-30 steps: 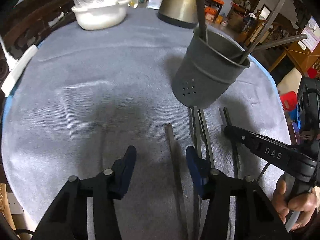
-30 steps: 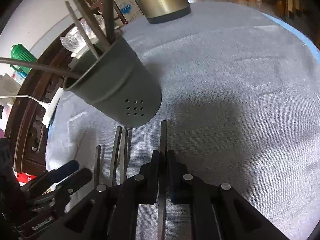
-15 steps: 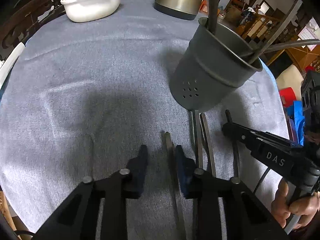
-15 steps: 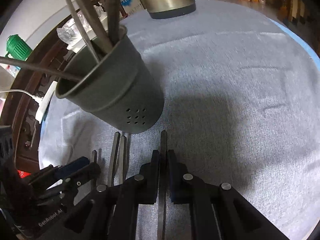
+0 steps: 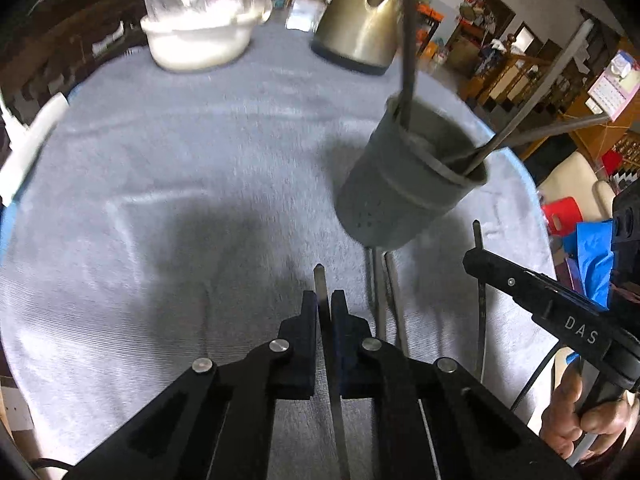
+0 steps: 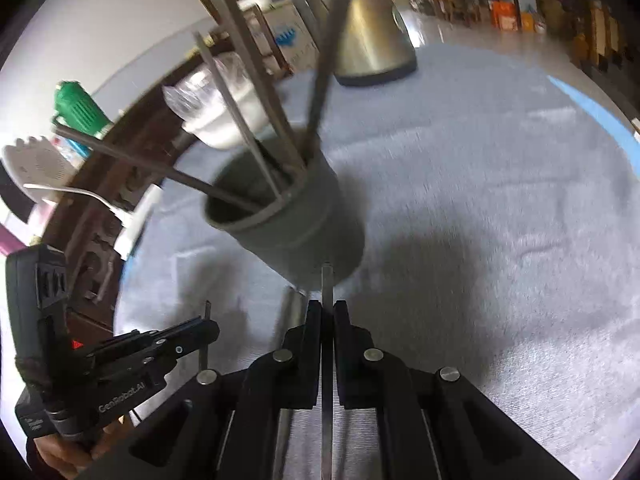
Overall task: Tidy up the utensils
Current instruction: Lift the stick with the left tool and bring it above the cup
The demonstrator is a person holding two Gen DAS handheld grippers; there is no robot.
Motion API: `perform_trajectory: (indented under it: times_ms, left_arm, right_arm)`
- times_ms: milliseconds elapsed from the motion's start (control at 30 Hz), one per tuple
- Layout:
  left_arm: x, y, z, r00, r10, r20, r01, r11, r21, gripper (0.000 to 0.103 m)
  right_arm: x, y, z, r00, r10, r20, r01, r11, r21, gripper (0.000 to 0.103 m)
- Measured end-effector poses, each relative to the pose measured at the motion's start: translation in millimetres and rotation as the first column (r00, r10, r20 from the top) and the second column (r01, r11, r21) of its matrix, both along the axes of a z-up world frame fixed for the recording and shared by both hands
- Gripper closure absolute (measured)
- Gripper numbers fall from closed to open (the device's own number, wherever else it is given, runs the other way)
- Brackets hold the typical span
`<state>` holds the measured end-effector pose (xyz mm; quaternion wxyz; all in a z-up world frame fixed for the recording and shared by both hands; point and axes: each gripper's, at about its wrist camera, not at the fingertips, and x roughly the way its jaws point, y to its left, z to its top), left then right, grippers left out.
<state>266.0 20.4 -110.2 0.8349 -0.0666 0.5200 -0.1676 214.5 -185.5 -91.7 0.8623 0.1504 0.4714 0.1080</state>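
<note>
Utensils: thin flat dark-grey metal strips w/ squared ends. Left gripper (image 5: 324,300) just closed, now pinching one utensil (image 5: 320,280); right gripper (image 6: 327,312) pinching another (image 6: 327,280). Two more (image 5: 380,300) flat on grey cloth (image 5: 200,160) betw. grippers, at foot of grey perforated holder (image 5: 400,200). Approx. four handles (image 6: 240,92) standing in holder.

Open grey desk (image 5: 168,184) lies left of the utensil holder (image 5: 404,196), whose slanting handles (image 5: 532,92) block passage above it; the kettle (image 5: 360,32) and white bowl (image 5: 200,44) bound the far edge.
</note>
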Motion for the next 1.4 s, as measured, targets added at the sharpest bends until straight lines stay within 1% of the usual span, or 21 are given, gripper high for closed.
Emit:
perform_trajectory:
  times_ms: [67,233,300,433,567,667,733,933,1100,1400]
  left_arm:
    - [-12.8,4.0,15.8,0.999,0.007,0.04,-0.007,1.0,-0.009,0.097]
    - [-25.4,3.1,49.2,0.991,0.037,0.131,-0.032,0.999,-0.039,0.098]
    - [-31.5,0.0,63.6,0.982,0.052,0.18,-0.044,0.998,-0.049,0.098]
    - [-45.0,4.0,87.9,0.961,0.077,0.264,-0.061,0.996,-0.069,0.098]
    - [-57.7,11.3,111.7,0.939,0.1,0.328,-0.078,0.994,-0.08,0.098]
    - [-62.7,11.5,123.1,0.923,0.111,0.37,-0.093,0.993,-0.065,0.098]
    - [-63.9,8.7,125.4,0.914,0.108,0.391,-0.096,0.994,-0.05,0.098]
    - [-67.7,4.0,127.6,0.905,0.103,0.413,-0.105,0.994,-0.019,0.098]
    - [-70.2,1.6,128.9,0.903,0.105,0.418,-0.112,0.994,-0.007,0.098]
    - [-73.5,-2.0,129.3,0.901,0.108,0.421,-0.12,0.993,0.002,0.098]
  right_arm:
    - [-4.4,-1.1,10.7,0.999,0.002,0.037,-0.002,1.0,0.015,0.097]
    - [-20.2,-2.2,37.0,0.991,0.011,0.134,-0.015,0.999,0.03,0.096]
    - [-27.9,-1.3,48.3,0.985,0.015,0.174,-0.021,0.999,0.035,0.097]
    - [-38.6,2.4,62.8,0.976,0.022,0.219,-0.032,0.999,0.039,0.097]
    - [-46.9,4.4,79.2,0.959,0.028,0.283,-0.036,0.999,0.023,0.097]
    - [-52.2,7.9,88.1,0.948,0.03,0.317,-0.038,0.999,0.019,0.097]
    - [-54.9,7.7,91.6,0.943,0.03,0.332,-0.039,0.999,0.02,0.097]
    - [-56.8,7.5,93.0,0.939,0.023,0.344,-0.034,0.999,0.028,0.097]
    - [-57.4,5.1,94.8,0.937,0.013,0.348,-0.029,0.999,0.04,0.096]
    - [-64.0,0.5,103.5,0.922,0.0,0.387,-0.026,0.998,0.064,0.096]
